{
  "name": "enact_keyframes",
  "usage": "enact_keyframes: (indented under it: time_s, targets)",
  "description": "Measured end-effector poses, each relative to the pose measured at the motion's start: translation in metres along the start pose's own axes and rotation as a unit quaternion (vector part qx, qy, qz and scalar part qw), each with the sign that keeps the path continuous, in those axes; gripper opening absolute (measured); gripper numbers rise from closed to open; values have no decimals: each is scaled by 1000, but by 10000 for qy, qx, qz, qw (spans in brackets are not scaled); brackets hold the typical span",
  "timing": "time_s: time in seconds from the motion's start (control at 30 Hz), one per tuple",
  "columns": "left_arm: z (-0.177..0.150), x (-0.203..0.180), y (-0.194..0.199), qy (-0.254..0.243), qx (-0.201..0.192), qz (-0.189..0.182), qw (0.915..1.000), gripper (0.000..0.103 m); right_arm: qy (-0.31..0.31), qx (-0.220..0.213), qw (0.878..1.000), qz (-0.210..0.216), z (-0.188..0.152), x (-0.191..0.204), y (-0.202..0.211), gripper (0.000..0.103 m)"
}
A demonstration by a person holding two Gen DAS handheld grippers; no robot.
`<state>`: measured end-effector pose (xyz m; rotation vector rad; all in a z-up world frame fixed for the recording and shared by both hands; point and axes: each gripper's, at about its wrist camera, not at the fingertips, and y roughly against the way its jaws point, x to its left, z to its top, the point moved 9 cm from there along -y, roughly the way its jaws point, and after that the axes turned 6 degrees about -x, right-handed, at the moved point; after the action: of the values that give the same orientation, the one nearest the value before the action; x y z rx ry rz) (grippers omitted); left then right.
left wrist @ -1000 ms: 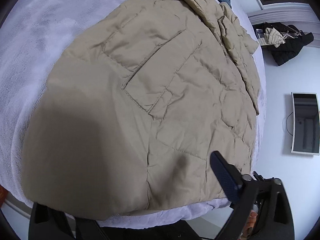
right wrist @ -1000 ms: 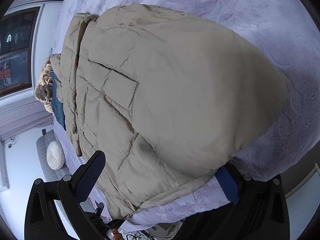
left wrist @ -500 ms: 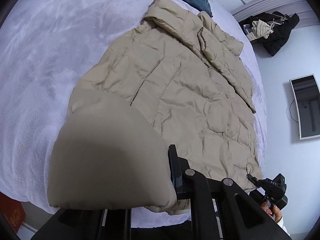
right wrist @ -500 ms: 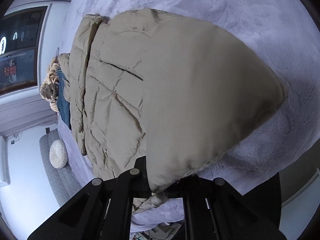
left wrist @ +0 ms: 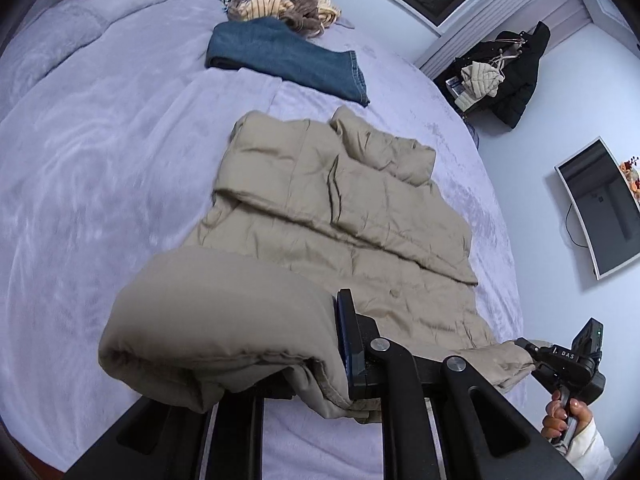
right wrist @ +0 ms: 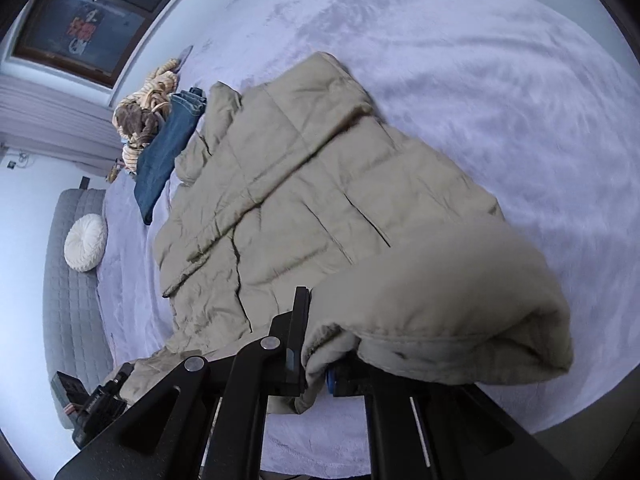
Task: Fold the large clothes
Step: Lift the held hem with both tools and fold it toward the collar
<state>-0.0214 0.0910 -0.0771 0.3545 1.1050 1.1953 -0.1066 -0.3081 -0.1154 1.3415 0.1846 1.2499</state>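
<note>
**A:** Start wide; where does the garment lie?

**B:** On the lavender bed (left wrist: pixel 100 152); the beige puffer jacket (left wrist: pixel 340 208) is spread flat down the middle, its long axis running straight away from both cameras, collar end far, hem end near; beyond the collar sit folded jeans (left wrist: pixel 288 60) and a heap of striped and brown clothes (left wrist: pixel 280 4), just apart from it.

**A:** And the near end?

**B:** Raised off the bed; the hem bulges up right in front of each lens, one corner to each tool.

**A:** The fingers, then?

**B:** The left gripper (left wrist: pixel 340 360) is clamped on the hem's left corner, fabric bunched against its blue pad; the right gripper (right wrist: pixel 316 364) is clenched on the right corner likewise; in the left view the right tool shows at the far edge, a hand (left wrist: pixel 560 420) round its handle.

**A:** So which way does the fold go?

**B:** Forward along that long axis, I'd judge; the collar lies dead ahead of both pairs of fingers, neither hand clearly nearer, so both corners should travel together towards it; if one leads, the folded edge will likely land askew.
</note>
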Motion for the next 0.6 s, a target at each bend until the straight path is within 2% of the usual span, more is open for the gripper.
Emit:
enact_keyframes:
  time_s: [0.17, 0.3, 0.47, 0.6]
  targets:
    - [73, -28, -16, -161, -485, 150, 9986, 17, 812, -157, 9965, 148, 64, 51, -5, 7]
    - [127, -42, -45, -201, -766, 420, 9960, 17, 1296, -196, 9911, 216, 117, 88, -24, 7]
    - [167, -38, -88, -105, -823, 925, 9923, 17, 1326, -67, 9908, 278, 174, 113, -67, 7]
    - [177, -22, -130, -107, -634, 1224, 9904, 17, 1309, 153, 9911, 190, 196, 118, -113, 7]
